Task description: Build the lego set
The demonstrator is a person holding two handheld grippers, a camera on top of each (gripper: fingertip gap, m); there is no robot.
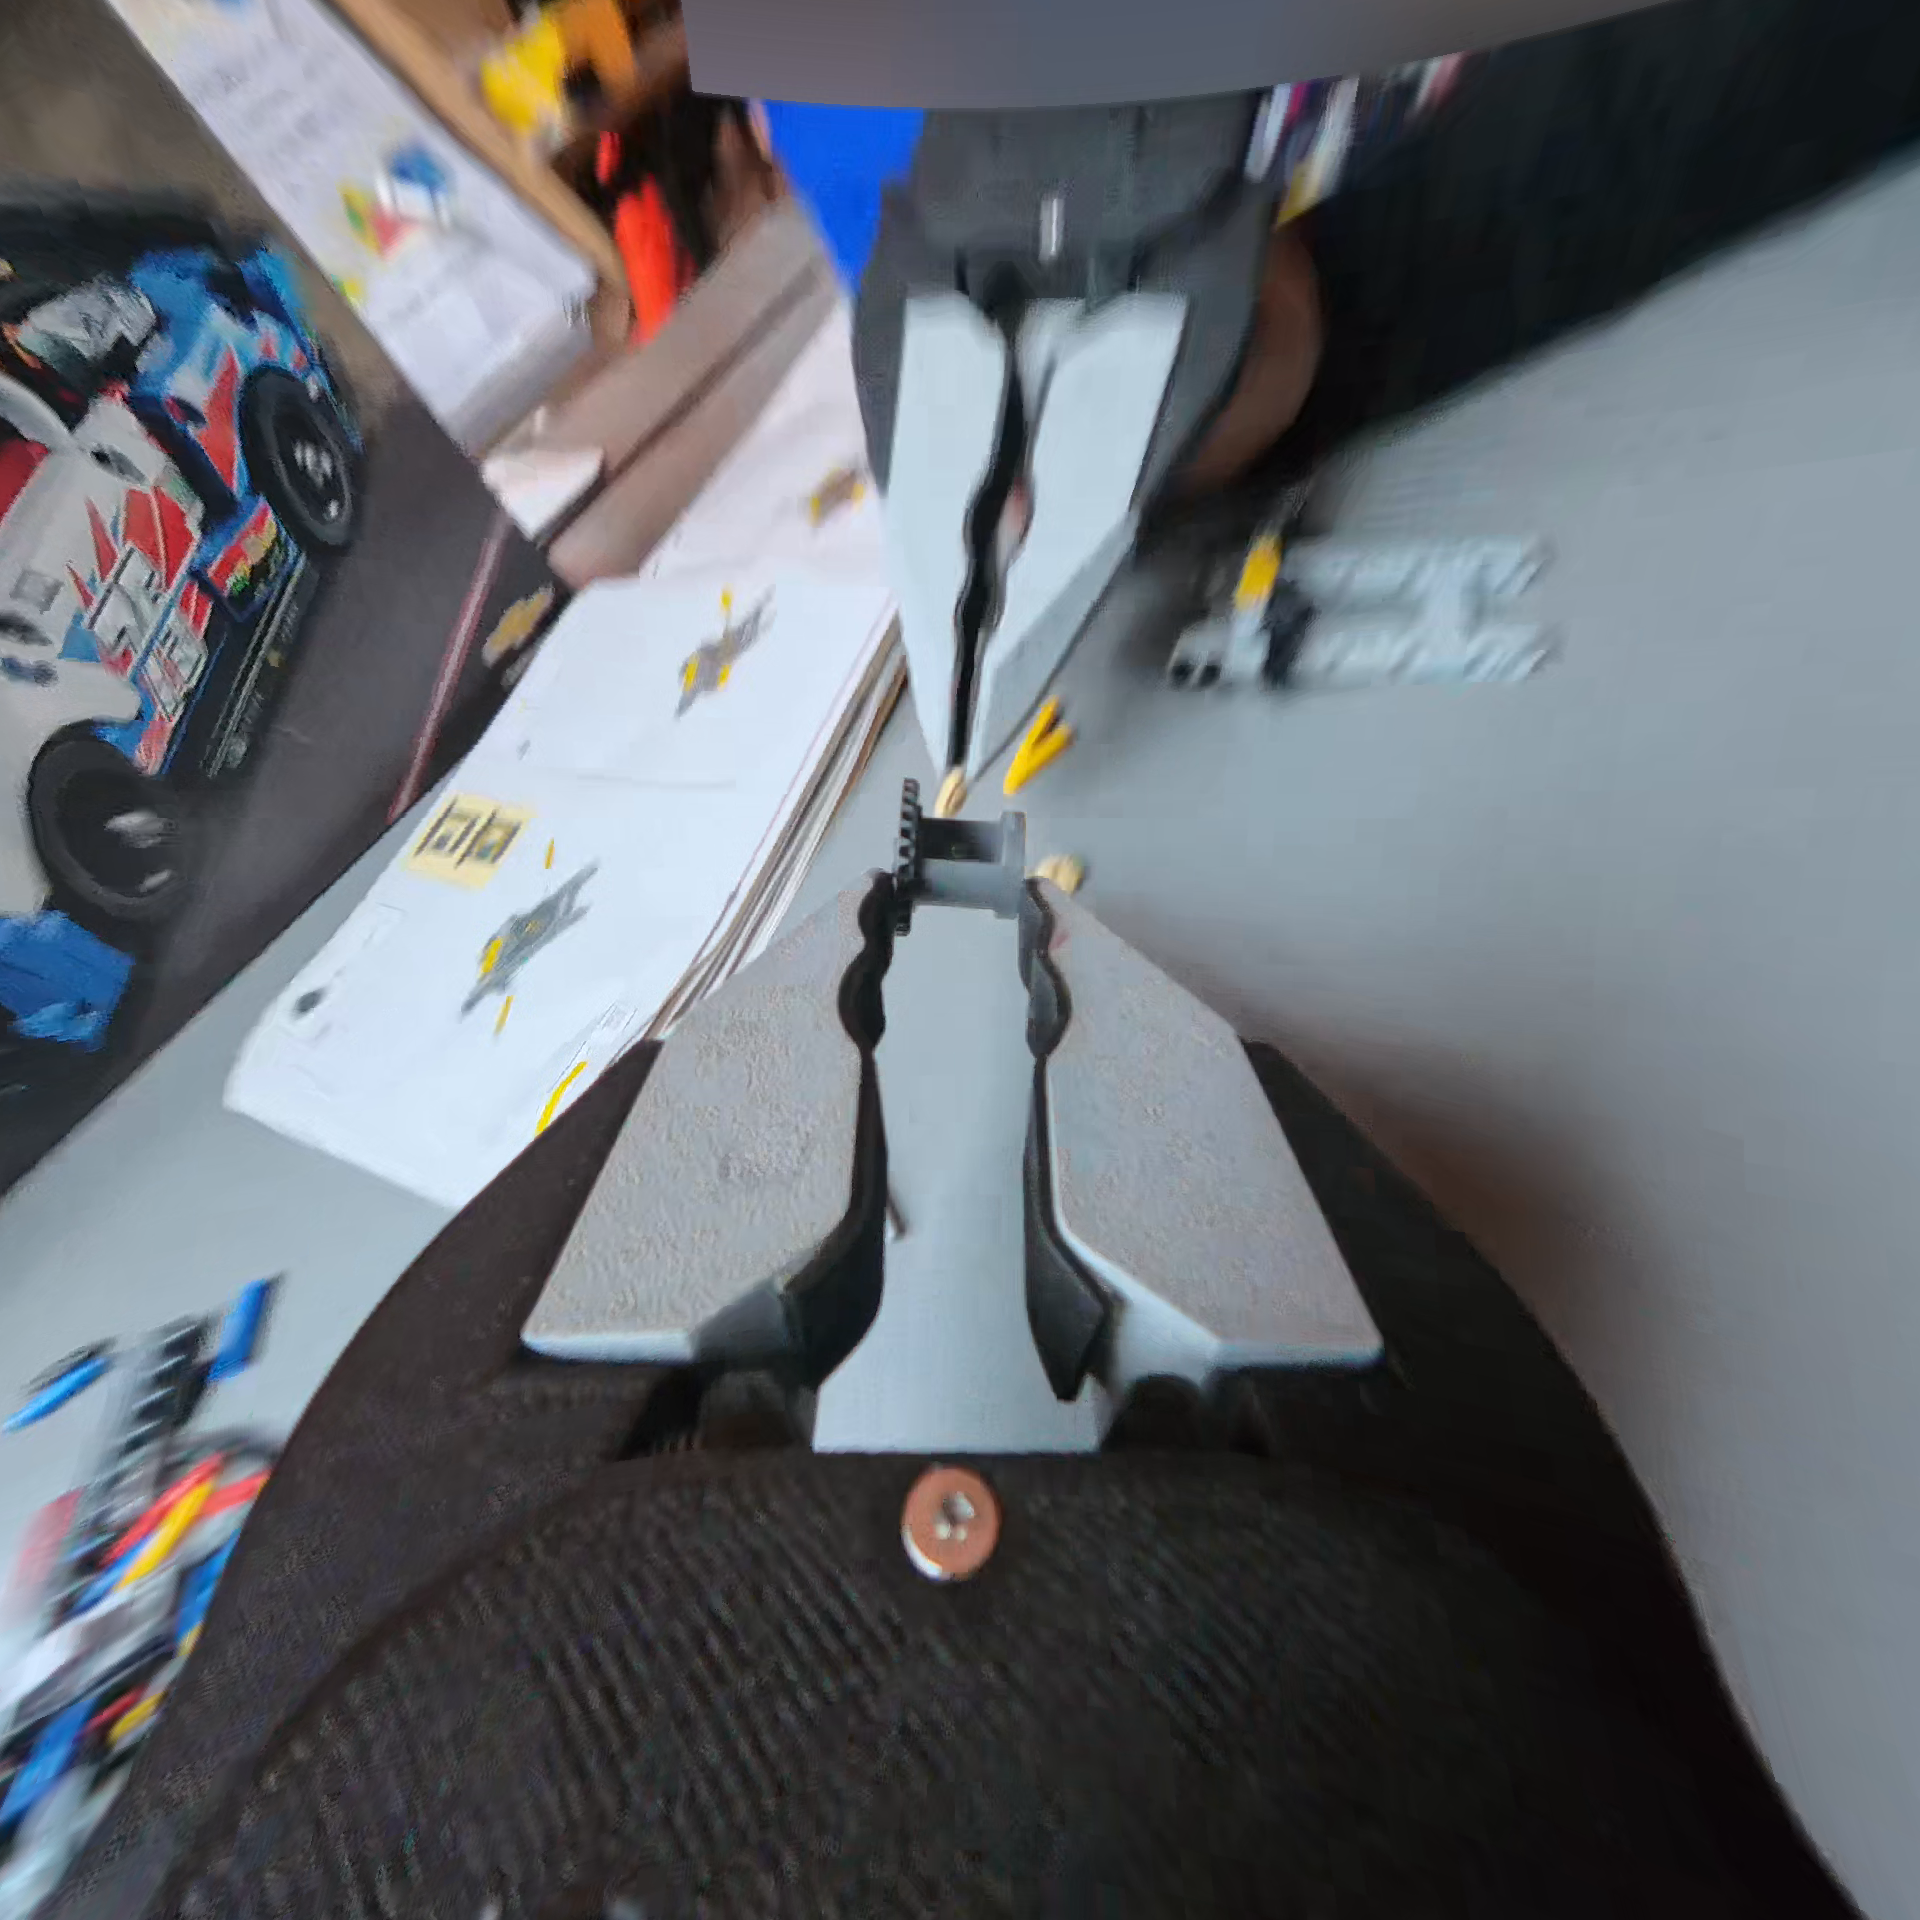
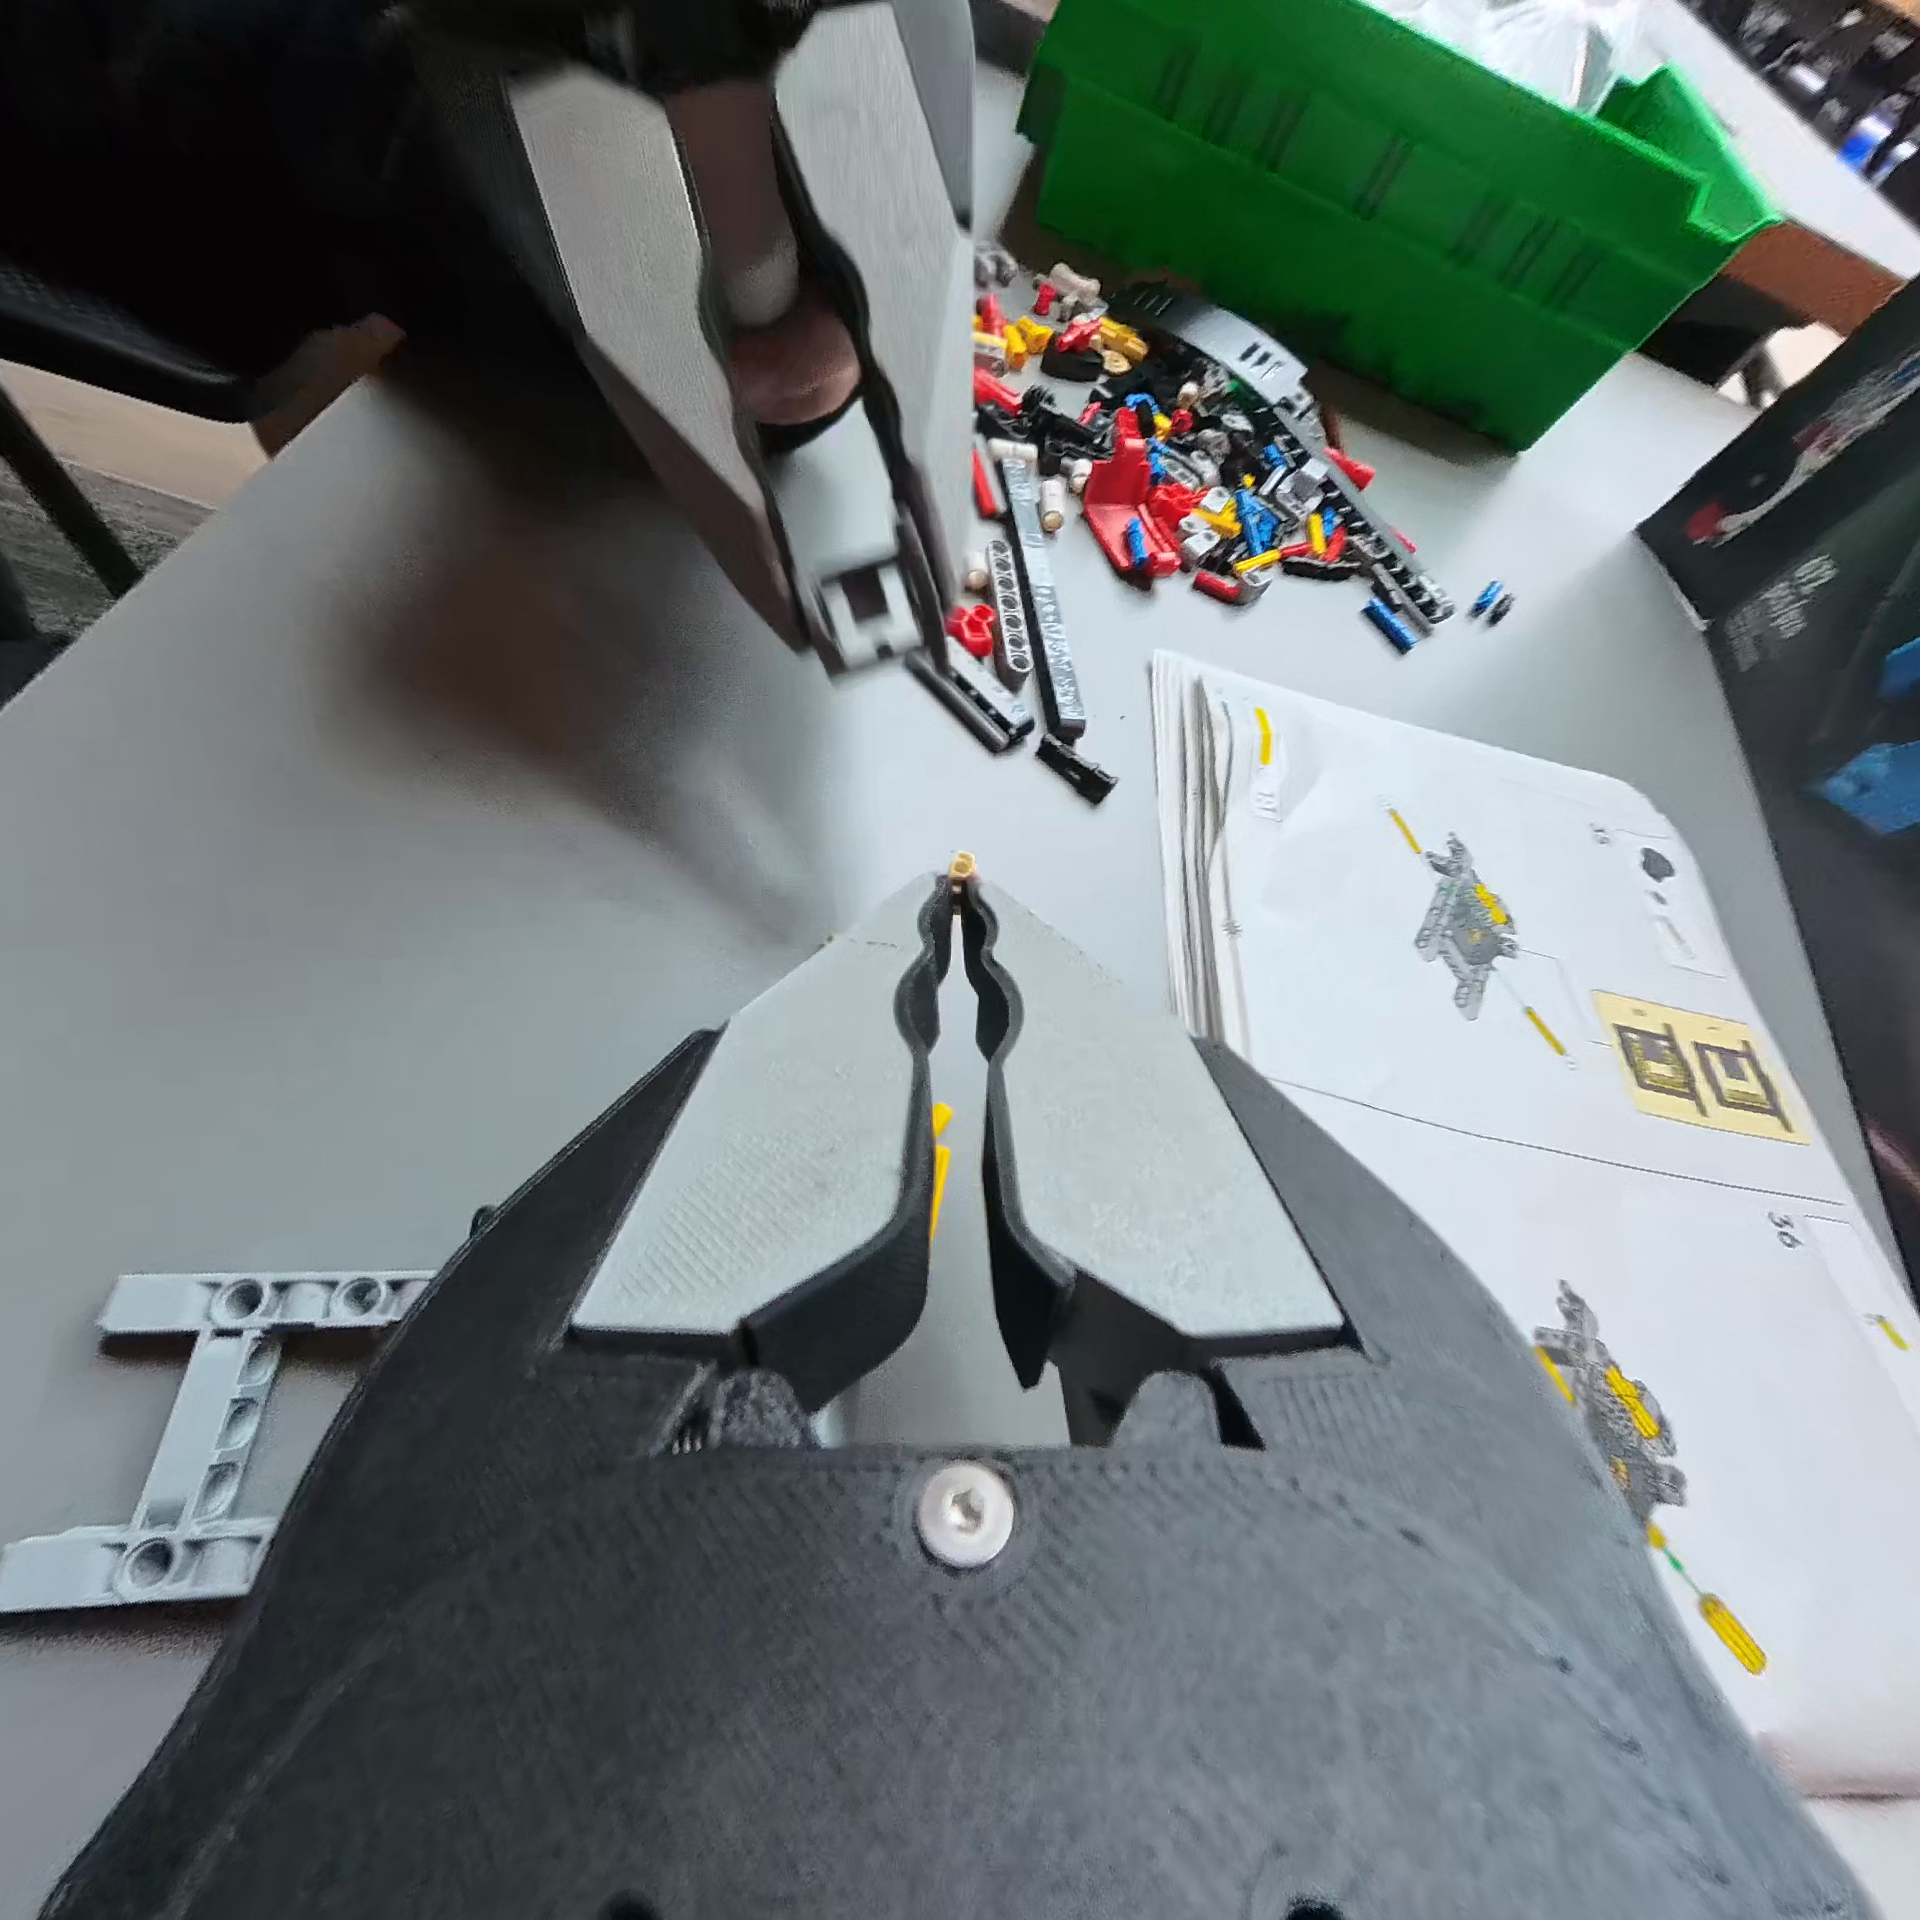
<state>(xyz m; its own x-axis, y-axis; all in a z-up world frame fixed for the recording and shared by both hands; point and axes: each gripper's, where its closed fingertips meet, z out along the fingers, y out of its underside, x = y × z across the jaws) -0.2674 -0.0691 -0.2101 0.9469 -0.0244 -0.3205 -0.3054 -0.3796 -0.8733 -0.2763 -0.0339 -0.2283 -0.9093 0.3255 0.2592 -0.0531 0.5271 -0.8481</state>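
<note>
My left gripper is shut on a small grey housing piece with a black gear, held above the grey table. My right gripper is shut on a small tan pin. In the left wrist view the right gripper points down at the housing, with the tan pin just above it. A second tan pin sits beside the housing. In the right wrist view the left gripper holds the grey housing farther off. A yellow axle pair lies on the table.
An open instruction booklet lies to the right. A pile of loose bricks sits before a green bin. A grey frame piece lies left. The set's box and a partly built model show in the left wrist view. The gap from one gripper's tips to the other's is roughly 5 cm. Left tips and right tips are each some 25 cm from the partly built model. Seen from the right wrist view as well.
</note>
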